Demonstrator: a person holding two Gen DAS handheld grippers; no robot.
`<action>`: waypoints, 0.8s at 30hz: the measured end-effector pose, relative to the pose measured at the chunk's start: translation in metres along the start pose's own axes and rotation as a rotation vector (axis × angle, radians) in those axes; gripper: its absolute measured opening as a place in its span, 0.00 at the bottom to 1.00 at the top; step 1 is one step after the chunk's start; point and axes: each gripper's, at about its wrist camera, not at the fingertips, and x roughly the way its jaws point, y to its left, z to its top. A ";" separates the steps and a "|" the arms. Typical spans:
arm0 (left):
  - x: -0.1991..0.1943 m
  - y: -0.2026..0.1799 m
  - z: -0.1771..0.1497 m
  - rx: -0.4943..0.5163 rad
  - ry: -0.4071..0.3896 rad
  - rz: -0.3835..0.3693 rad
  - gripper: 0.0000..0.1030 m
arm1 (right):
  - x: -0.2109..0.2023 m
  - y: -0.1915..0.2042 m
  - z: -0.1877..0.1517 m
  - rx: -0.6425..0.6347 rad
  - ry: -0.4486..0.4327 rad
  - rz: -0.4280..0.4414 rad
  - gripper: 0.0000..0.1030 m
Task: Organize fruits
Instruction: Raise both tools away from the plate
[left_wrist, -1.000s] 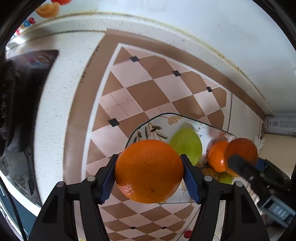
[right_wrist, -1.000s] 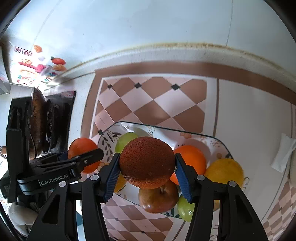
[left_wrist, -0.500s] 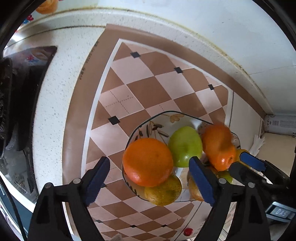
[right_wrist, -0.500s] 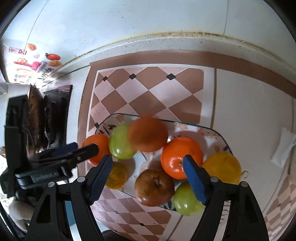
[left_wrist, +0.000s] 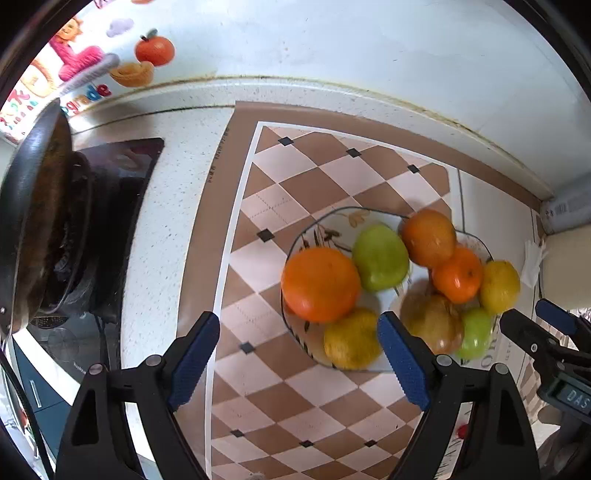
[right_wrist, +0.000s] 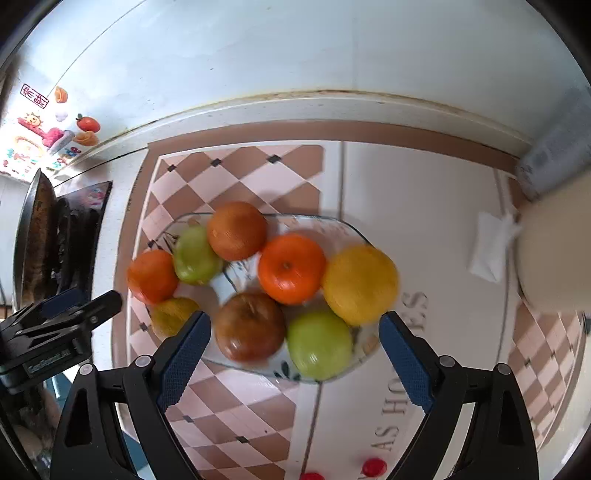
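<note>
A flowered glass plate (left_wrist: 325, 225) (right_wrist: 352, 229) on the checkered mat holds several fruits. The big orange (left_wrist: 320, 283) lies at its left edge beside a green apple (left_wrist: 380, 257). The dull brown-orange fruit (right_wrist: 236, 230) lies at the back, next to a bright orange (right_wrist: 291, 267), a yellow fruit (right_wrist: 360, 284), a brown apple (right_wrist: 249, 326) and a second green apple (right_wrist: 319, 345). My left gripper (left_wrist: 297, 321) hangs open above the plate's near left side, holding nothing. My right gripper (right_wrist: 294, 319) hovers over the near fruits, its jaws opening, with nothing gripped between them.
A dark pan (left_wrist: 40, 221) sits on the black stove (left_wrist: 122, 192) to the left. A white tissue (right_wrist: 491, 251) and a cream container (right_wrist: 554, 258) stand to the right. The tiled wall runs along the back. Small red caps (right_wrist: 373, 467) lie near the front.
Both grippers opened and let go of their oranges, which now lie on the plate. Both then rose and drew back, so the plate looks smaller and farther away.
</note>
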 end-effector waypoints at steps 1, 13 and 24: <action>-0.004 -0.001 -0.005 0.001 -0.014 0.001 0.85 | -0.004 -0.002 -0.008 0.006 -0.012 -0.010 0.92; -0.044 -0.016 -0.059 0.050 -0.128 0.018 0.85 | -0.045 -0.007 -0.079 0.038 -0.116 -0.076 0.92; -0.105 -0.020 -0.107 0.093 -0.268 0.004 0.85 | -0.105 0.004 -0.134 0.039 -0.238 -0.083 0.92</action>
